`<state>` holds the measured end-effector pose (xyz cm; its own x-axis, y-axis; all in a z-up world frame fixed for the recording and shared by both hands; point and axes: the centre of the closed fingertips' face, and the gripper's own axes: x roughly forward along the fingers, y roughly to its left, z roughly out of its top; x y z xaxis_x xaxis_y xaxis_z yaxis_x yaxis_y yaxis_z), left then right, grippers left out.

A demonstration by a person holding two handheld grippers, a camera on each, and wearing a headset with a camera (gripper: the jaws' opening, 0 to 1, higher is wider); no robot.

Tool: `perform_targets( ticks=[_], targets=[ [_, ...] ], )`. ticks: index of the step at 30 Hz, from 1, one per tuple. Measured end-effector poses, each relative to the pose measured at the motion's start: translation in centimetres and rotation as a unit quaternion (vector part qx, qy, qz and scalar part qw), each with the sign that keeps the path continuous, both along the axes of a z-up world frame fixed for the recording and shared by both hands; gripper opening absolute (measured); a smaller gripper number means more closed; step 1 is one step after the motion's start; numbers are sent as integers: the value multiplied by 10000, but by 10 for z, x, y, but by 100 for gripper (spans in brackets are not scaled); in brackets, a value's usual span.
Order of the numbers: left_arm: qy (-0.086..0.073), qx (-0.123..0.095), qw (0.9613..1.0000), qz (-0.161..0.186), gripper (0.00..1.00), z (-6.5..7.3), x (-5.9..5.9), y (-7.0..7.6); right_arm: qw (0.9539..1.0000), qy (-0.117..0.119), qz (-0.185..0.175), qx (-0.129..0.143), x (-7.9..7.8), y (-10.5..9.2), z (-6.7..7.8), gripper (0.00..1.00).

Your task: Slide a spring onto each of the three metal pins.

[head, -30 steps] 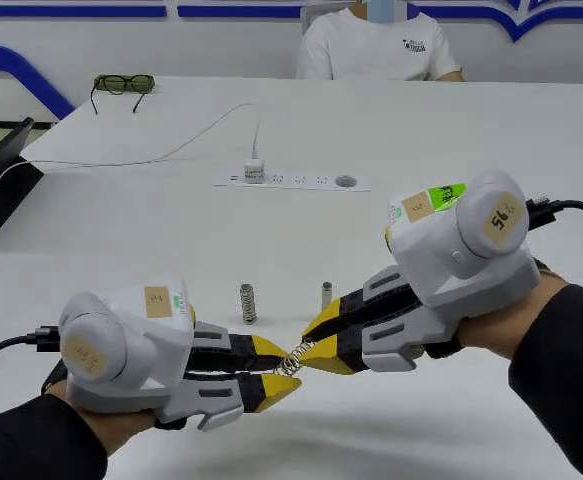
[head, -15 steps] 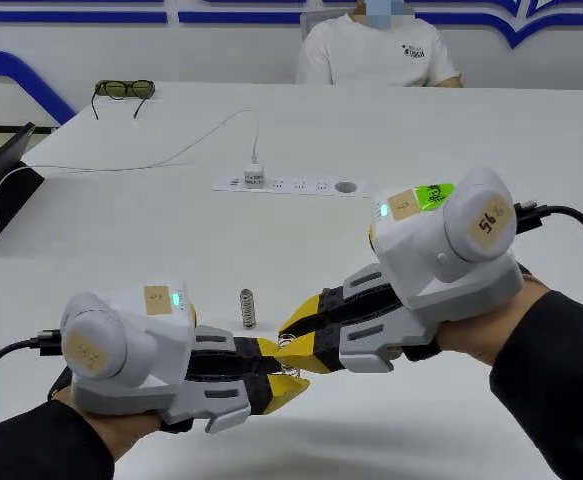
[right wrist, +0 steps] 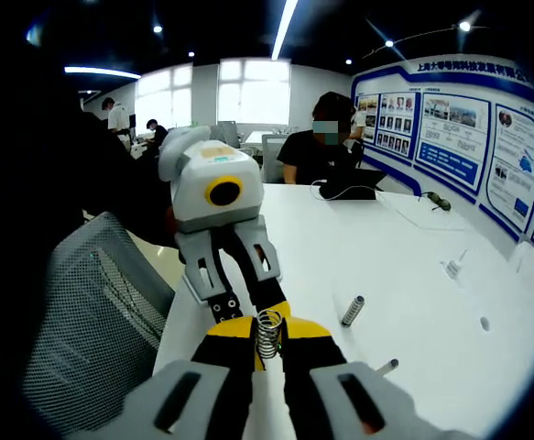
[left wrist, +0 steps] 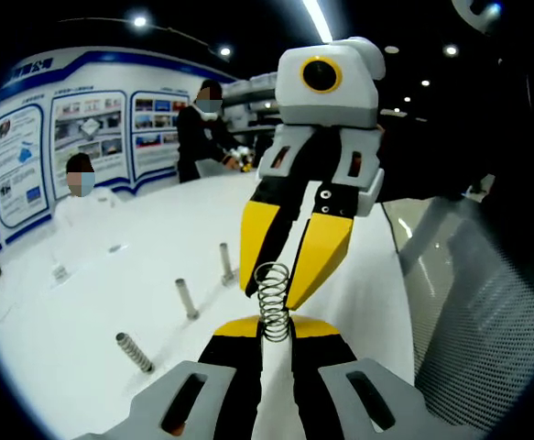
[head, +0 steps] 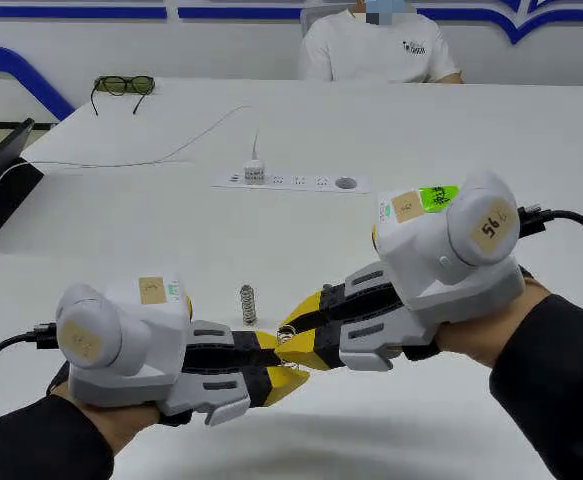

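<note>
Leftward came our right tool point(head: 296, 345), meeting the left tool point(head: 289, 362), which pinches the spring point(left wrist: 272, 302) aloft (the right's grip we cannot tell). We should align it squarely over a bare pin point(left wrist: 186, 299).

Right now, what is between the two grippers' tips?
A small spring, gripped at the tips of the left gripper and the right gripper; the left gripper view shows it clearly.
</note>
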<state>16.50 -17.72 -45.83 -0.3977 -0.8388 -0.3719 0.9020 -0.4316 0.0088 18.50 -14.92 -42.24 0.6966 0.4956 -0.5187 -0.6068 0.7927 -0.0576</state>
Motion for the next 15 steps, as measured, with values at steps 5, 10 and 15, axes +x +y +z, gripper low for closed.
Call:
perform_targets(
  ticks=[5, 10, 15],
  targets=[
    [-40, -24, 10000, 12, 12, 0, 1, -1, 10000, 16, -41, 69, 1, -1, 0, 12],
    [-18, -60, 9999, 134, 24, 2, 5, -4, 9999, 3, -81, 87, 2, -4, 1, 12],
    [39, -68, 9997, 233, 32, 1, 9, -3, 9998, -27, -149, 98, 4, -9, 3, 12]
  ],
)
